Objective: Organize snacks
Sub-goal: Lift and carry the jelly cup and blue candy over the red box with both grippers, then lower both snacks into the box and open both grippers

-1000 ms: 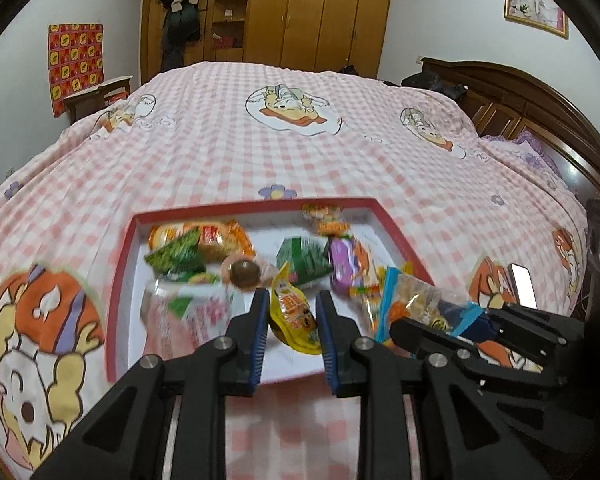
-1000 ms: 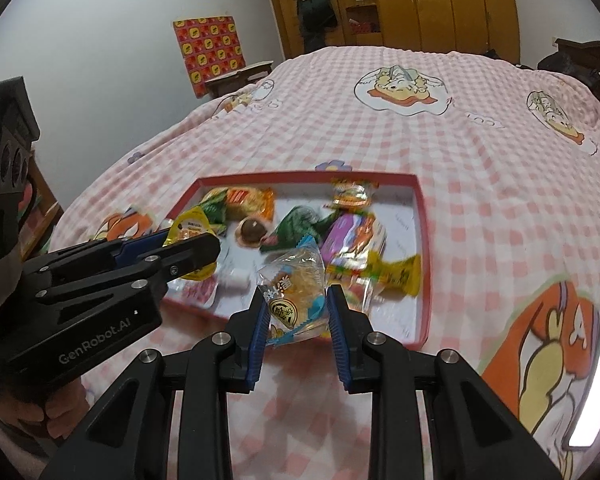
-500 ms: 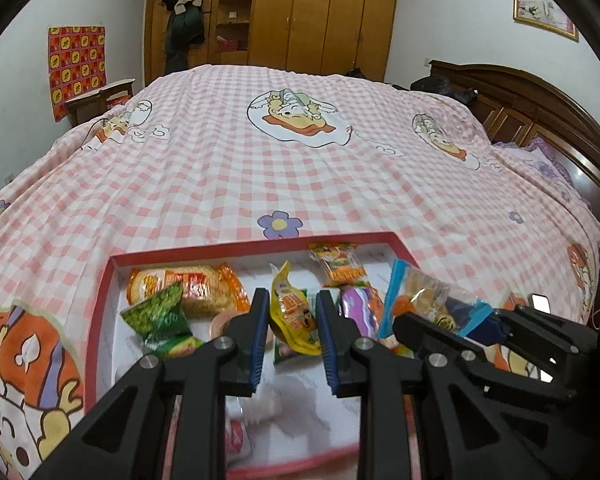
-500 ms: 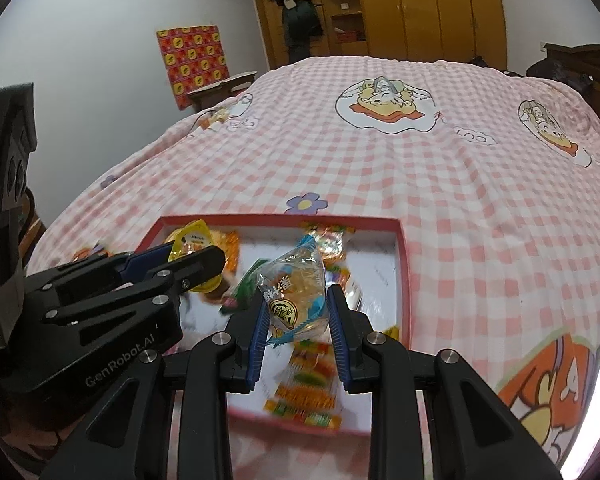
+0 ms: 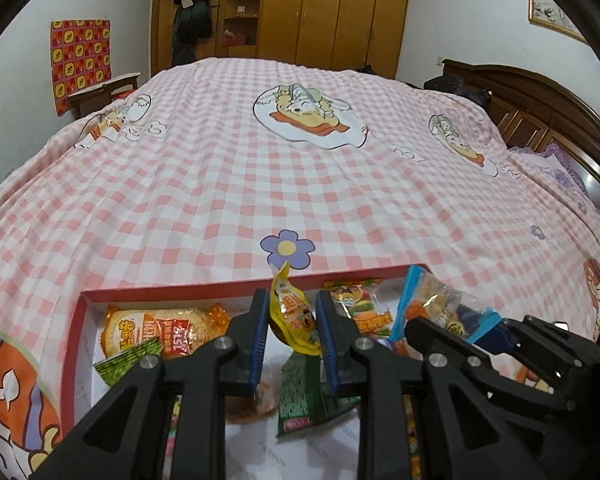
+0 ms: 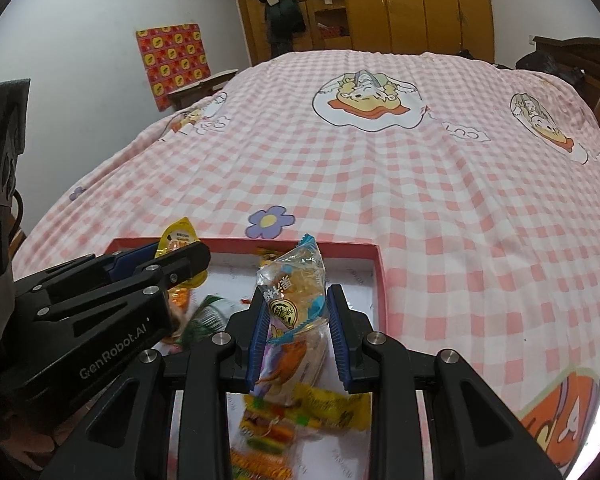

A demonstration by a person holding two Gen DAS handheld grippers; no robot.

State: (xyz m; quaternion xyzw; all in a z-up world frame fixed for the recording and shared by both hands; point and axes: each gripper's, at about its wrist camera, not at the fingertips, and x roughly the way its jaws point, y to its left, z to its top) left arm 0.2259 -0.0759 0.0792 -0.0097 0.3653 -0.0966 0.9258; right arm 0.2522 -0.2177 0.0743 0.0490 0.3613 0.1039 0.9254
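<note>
Above the red-rimmed cardboard tray (image 5: pixel 73 344), our left tool (image 5: pixel 291 332) pinches a yellow foil packet (image 5: pixel 294 316) and our right tool (image 6: pixel 298 328) a clear cake wrapper (image 6: pixel 296 292) (presumably for sorting).

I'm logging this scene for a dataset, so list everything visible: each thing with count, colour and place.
tray: one, red rim, white inside, on the bed
yellow snack packet: one, in the left gripper
clear cake packet: one, blue-trimmed, in the right gripper
orange cracker pack: one, tray's left part
green packets: at least two, in the tray
bedspread: one, pink-white check, cartoon prints
wardrobe: one, wooden, far wall
headboard: one, dark wood, right
red poster: one, left wall
left gripper: black, blue pads
right gripper: black, blue pads
</note>
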